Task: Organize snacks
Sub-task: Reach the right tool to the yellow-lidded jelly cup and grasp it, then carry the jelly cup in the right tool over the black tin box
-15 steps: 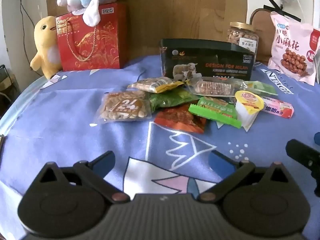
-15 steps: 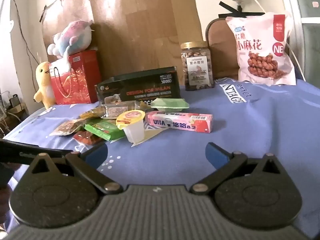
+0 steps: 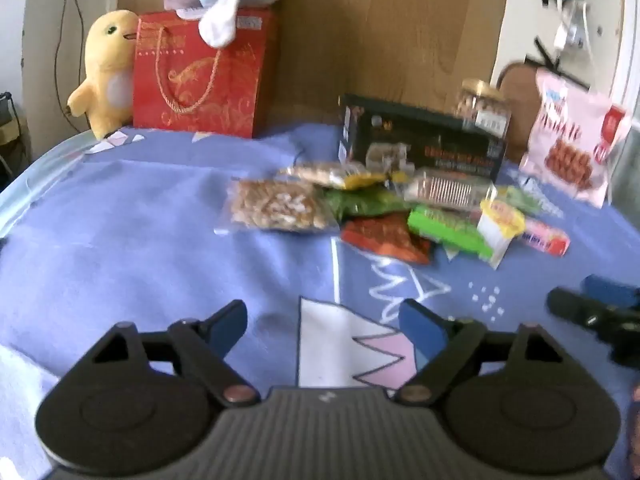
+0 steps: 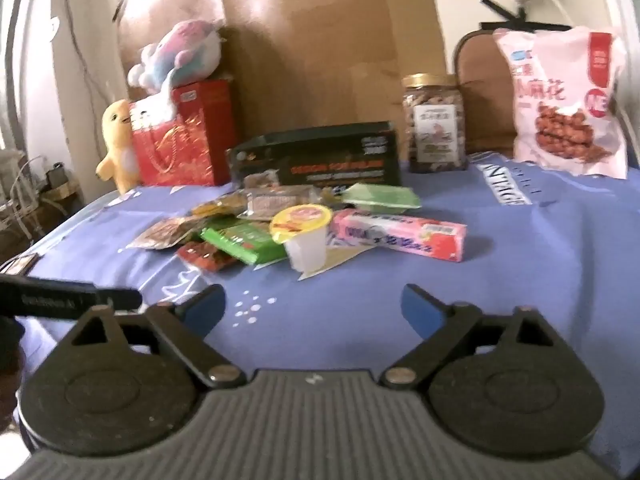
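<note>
left hand-held gripper (image 3: pixel 322 322): released, jaws wide, nothing between them; hovers over bare blue cloth, short of the pile.
right hand-held gripper (image 4: pixel 314 304): released too, empty; its tip shows at the right edge of the left wrist view.
surface (image 4: pixel 520 280): blue printed cloth, wrinkled, soft-looking.
snacks, near row: jelly cup (image 4: pixel 303 236) upright at the front edge; pink box (image 4: pixel 400 234) just beside it on the right; green bar pack (image 4: pixel 240 242) and red pouch (image 4: pixel 206 258) to its left.
snacks, mid row: nut bag (image 3: pixel 276 206) on the far left, clear wafer pack (image 3: pixel 448 190) overlapping the others.
far: dark box (image 4: pixel 320 156), nut jar (image 4: pixel 434 124), big pink bag (image 4: pixel 568 104), red gift bag (image 3: pixel 204 76).
step (judgement): approach, nothing sorted yet.
how: likely take outliers first: cup for right, nut bag for left. Pinch the cup below its rim, gently; thin wall may buckle. Flat packs: grab an edge seam, lift clear so neighbours don't drag.
</note>
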The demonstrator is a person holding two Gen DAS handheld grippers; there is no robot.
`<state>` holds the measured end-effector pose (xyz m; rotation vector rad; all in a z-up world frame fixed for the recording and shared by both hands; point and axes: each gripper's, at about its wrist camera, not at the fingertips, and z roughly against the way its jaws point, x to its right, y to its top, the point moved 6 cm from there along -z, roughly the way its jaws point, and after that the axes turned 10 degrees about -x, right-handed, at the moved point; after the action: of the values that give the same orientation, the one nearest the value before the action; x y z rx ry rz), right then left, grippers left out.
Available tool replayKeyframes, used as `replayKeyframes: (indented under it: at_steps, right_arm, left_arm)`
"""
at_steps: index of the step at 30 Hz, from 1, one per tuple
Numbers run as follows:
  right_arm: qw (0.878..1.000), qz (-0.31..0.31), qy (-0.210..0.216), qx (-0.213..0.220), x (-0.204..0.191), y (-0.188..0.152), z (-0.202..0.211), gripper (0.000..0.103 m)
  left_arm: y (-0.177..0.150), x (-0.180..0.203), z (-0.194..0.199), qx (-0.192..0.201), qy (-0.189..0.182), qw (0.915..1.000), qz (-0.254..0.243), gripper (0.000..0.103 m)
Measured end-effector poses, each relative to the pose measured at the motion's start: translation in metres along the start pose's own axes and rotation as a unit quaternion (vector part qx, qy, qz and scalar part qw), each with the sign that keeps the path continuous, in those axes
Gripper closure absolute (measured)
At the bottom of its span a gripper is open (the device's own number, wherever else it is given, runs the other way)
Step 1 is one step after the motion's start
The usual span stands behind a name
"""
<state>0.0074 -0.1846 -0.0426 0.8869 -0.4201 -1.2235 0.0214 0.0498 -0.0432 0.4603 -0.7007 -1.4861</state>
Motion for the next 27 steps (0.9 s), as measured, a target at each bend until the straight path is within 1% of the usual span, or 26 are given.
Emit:
replayKeyframes:
  at_steps: [1,3,4,7,10,12,14,16,17,18,19,21,23,25,27]
  right_arm:
    - [1.0,0.002,0.009,-0.006,-0.001,0.002,-0.002,0.025]
    - [1.0,0.009,0.014,-0.011,-0.004,0.006,-0.004,0.035]
    - [1.0,0.017,0.01,-0.01,-0.004,0.009,-0.005,0.037]
    - [0.999,0.034,-0.003,-0.004,-0.003,0.019,-0.008,0.037]
    - [1.0,0.024,-0.004,-0.001,0.004,0.035,-0.015,0.037]
    - [1.0,0.026,-0.004,-0.004,0.008,0.045,-0.025,0.036]
    - [0.999,0.033,0.002,-0.014,0.006,0.052,-0.037,0.036]
    - [0.999,0.039,0.014,-0.023,0.003,0.056,-0.049,0.037]
    - [0.999,0.042,0.02,-0.028,0.002,0.057,-0.055,0.041]
    - [0.998,0.045,0.022,-0.035,0.002,0.058,-0.06,0.055]
    - [0.998,0.042,0.024,-0.037,0.002,0.058,-0.062,0.056]
    - [0.999,0.029,0.03,-0.033,0.004,0.059,-0.057,0.056]
    - [0.999,0.024,0.031,-0.014,0.004,0.058,-0.042,0.056]
    - [0.998,0.038,0.042,0.006,-0.002,0.054,-0.023,0.056]
    - [0.995,0.069,0.07,0.003,-0.018,0.047,-0.01,0.056]
  left_arm:
    - [0.001,-0.002,0.002,0.006,-0.003,1.0,0.001,0.024]
    - [0.005,-0.006,0.002,0.011,-0.001,0.9999,0.001,0.032]
    - [0.006,-0.007,0.002,0.01,0.001,0.9999,0.002,0.037]
    - [0.005,-0.011,-0.001,0.008,-0.006,0.9999,0.008,0.039]
    - [0.004,-0.011,-0.003,0.005,-0.014,0.9998,0.012,0.039]
    - [0.003,-0.011,-0.004,0.002,-0.027,0.9995,0.017,0.041]
    - [0.003,-0.01,-0.003,0.0,-0.039,0.999,0.021,0.042]
    - [0.002,-0.008,-0.001,0.001,-0.044,0.9989,0.017,0.045]
    - [0.002,-0.007,0.0,0.002,-0.046,0.9988,0.015,0.046]
    - [0.003,-0.007,0.001,0.002,-0.05,0.9987,0.015,0.046]
    - [0.003,-0.007,0.002,0.001,-0.053,0.9985,0.018,0.046]
    - [0.004,-0.01,0.004,0.002,-0.057,0.9981,0.024,0.046]
    - [0.006,-0.013,0.006,0.005,-0.061,0.9978,0.025,0.046]
    - [0.009,-0.013,0.007,0.006,-0.07,0.9973,0.022,0.046]
    - [0.012,-0.012,0.008,0.005,-0.083,0.9964,0.017,0.046]
